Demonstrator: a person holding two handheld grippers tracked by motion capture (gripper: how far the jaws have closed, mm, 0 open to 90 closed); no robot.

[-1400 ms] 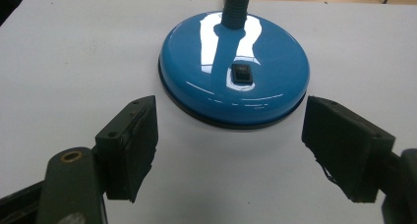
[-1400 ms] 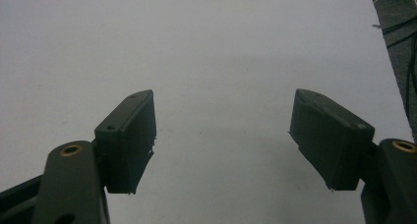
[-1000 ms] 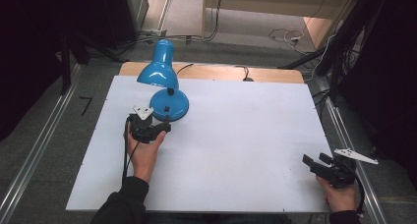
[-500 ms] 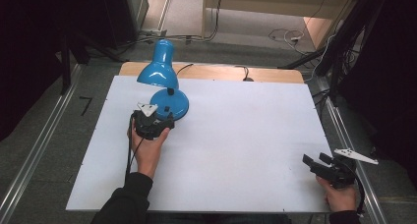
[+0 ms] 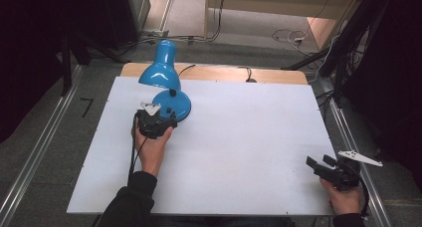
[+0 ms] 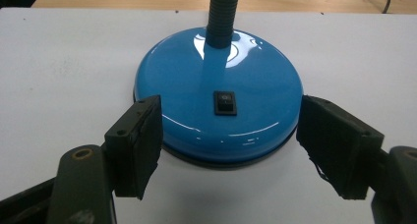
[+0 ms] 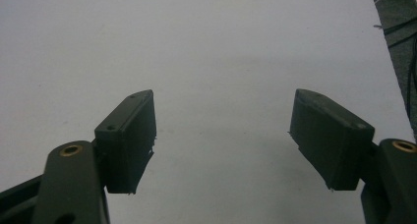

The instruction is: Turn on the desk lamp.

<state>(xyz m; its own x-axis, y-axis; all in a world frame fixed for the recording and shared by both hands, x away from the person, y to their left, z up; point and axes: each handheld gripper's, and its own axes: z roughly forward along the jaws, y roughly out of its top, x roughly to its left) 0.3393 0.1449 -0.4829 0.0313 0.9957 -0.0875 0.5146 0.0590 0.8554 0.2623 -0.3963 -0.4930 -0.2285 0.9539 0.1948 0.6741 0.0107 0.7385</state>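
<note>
High view. Lamp [image 5: 164,82]: desk type, glossy blue enamel, round domed base, cone-shaped shade tilted toward the left. Stands at the rear left of the tabletop [image 5: 239,137], which is a matt white sheet over a wood board whose edge shows at the back. Left gripper [image 5: 160,118]: black body w/ grey three-cornered plate on top, held in the person's left hand [image 5: 151,147], tips right at the near rim of the lamp base. Right gripper [image 5: 315,164]: same build, held low at the front right corner, well apart from the lamp. Dark sleeve at bottom left.

Left gripper view. Lamp base [image 6: 221,94]: smooth, shiny, w/ bright reflections; thin dark foot ring at the bottom edge. Black ribbed flexible neck [image 6: 222,15] rises from the centre top. Small black rocker switch [image 6: 225,102] sits on the near slope. The jaws, blocky matt black pads, stand spread to either side of the base; they have just been closing a little. The left pad looks just at the rim, poss. touching, hard to tell; the right pad is a shade clear.

Right gripper view. Jaws spread wide over bare white tabletop [image 7: 221,52], nothing between them. Pads matt black, rectangular, w/ frayed lower edges.
</note>
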